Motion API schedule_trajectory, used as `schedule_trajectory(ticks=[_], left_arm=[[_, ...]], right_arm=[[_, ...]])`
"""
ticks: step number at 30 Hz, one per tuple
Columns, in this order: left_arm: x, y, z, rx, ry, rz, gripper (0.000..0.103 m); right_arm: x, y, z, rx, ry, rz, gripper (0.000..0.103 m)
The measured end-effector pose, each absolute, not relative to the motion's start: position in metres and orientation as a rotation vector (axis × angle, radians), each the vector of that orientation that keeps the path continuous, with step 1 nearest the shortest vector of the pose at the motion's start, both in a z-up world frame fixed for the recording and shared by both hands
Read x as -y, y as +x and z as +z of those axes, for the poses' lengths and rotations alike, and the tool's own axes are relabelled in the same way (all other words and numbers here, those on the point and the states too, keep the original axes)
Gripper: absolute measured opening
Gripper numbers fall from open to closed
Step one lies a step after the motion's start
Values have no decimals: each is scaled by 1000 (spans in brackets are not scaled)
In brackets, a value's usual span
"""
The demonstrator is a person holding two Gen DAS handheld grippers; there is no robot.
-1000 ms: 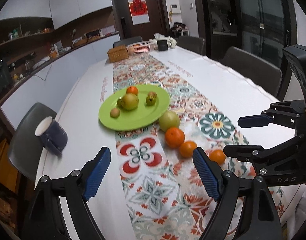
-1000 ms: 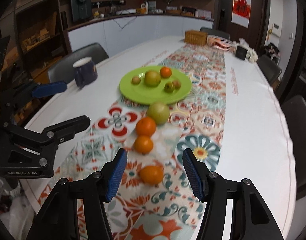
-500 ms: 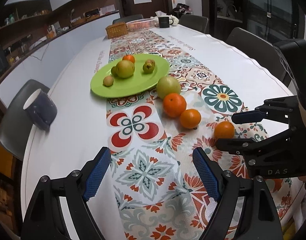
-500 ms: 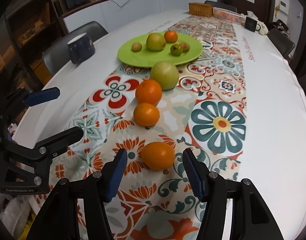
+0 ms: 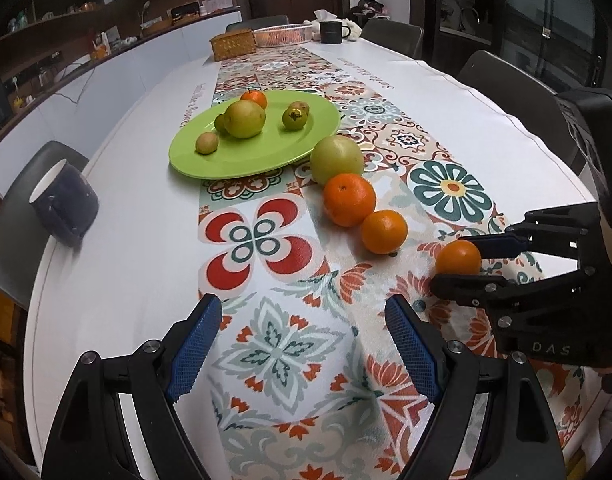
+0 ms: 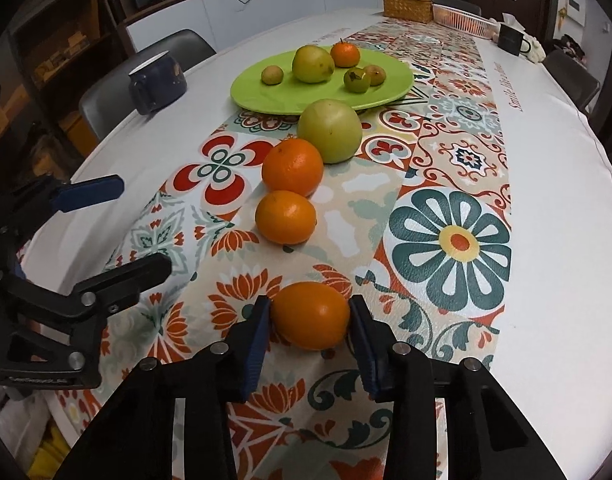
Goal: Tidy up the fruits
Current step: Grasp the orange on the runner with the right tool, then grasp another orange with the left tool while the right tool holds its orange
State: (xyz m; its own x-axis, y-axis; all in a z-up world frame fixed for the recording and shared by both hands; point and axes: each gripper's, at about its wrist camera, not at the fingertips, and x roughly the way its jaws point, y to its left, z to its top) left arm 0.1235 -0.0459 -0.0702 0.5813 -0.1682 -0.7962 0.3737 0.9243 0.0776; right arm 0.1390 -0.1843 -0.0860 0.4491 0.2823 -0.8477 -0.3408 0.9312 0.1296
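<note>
Task partway, by look of it: green plate [image 6: 398,80] holds five fruits — pear, small orange, three small ones. Four wait on patterned runner [image 5: 290,344] in row off plate's near rim: green apple [image 6: 330,130], big orange [image 6: 293,167], middle orange [image 6: 285,217], nearest orange [image 6: 311,315].

Right gripper [image 6: 311,326] jaws just been closing; blue pads now against both sides of nearest orange, fruit resting on cloth, not yet lifted.

Left gripper [image 5: 302,340] wide, nothing between jaws, hangs over runner, well apart from fruit row.
</note>
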Motion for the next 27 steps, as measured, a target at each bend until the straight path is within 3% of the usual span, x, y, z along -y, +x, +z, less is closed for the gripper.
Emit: schedule_trajectory(ticks=[13,19,27], left_arm=[[83,152,-73,-919,182,-396,83],[96,168,-83,-956,172,-388,71],[103,177,-94,-1003,144,-401,45]], right_arm=[[227,147,-71,-958,14,275,40],[242,151,-71,-941,47,244,40],[246,155,-75,-940,81,253,40]])
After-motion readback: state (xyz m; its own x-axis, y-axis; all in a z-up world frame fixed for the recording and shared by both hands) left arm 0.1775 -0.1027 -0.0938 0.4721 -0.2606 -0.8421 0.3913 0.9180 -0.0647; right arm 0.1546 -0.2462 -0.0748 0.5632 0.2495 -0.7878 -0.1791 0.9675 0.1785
